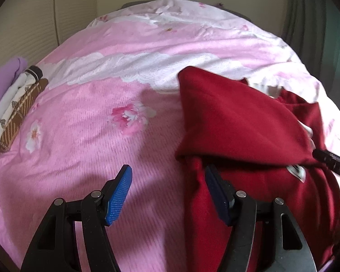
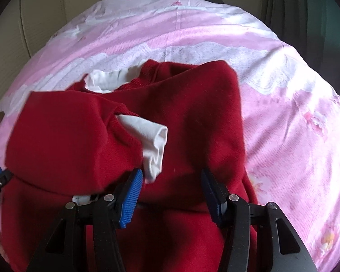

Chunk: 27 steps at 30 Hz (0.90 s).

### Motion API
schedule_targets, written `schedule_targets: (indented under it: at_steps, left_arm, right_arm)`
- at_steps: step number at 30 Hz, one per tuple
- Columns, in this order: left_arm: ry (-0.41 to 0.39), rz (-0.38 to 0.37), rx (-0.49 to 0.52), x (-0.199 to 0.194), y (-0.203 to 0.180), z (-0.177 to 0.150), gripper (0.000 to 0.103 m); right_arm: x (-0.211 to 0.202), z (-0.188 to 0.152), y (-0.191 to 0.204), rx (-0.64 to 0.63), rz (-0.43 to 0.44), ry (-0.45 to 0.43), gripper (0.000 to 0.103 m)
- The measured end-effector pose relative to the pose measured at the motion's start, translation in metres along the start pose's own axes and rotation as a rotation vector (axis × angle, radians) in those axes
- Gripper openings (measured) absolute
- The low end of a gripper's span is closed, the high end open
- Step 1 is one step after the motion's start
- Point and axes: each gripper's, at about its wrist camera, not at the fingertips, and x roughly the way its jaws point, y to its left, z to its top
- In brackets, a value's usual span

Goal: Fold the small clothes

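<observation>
A dark red sweater lies on the pink bed cover, with one sleeve folded across its body. My left gripper is open just above the bed at the sweater's left edge; its right finger hangs over the red cloth and nothing is pinched. In the right wrist view the sweater fills the middle, with a white inner collar and a white cuff sticking out of the folded sleeve. My right gripper is open over the sweater's body, and the cuff ends beside its left pad.
A pile of folded clothes lies at the bed's left edge: a purple piece and a white and brown patterned piece. A pale wall stands behind the bed and a dark curtain hangs at the right.
</observation>
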Motion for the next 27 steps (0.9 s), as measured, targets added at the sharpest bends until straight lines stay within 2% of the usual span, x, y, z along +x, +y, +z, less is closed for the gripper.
schedule_targets:
  at_steps: [5,9,13,21,27]
  left_arm:
    - [-0.026,0.0,0.0,-0.046,-0.002,-0.027,0.066]
    - [-0.076,0.0,-0.026,-0.082,0.0,-0.063,0.066]
    - [-0.067,-0.023,-0.062,-0.1,0.0,-0.099,0.066]
    - [-0.022,-0.079,-0.056,-0.105,-0.014,-0.137,0.066]
    - [0.003,-0.123,-0.066,-0.098,-0.019,-0.15,0.066]
  right_arm:
    - [-0.061,-0.024,-0.021,0.041,0.008,-0.081,0.054]
    - [-0.11,-0.072,-0.04,0.083,-0.025,-0.129,0.055]
    - [-0.142,-0.112,-0.049,0.093,-0.042,-0.16,0.055]
    - [-0.162,-0.169,-0.072,0.133,-0.065,-0.152,0.06]
    - [-0.159,-0.186,-0.081,0.166,-0.065,-0.11,0.06]
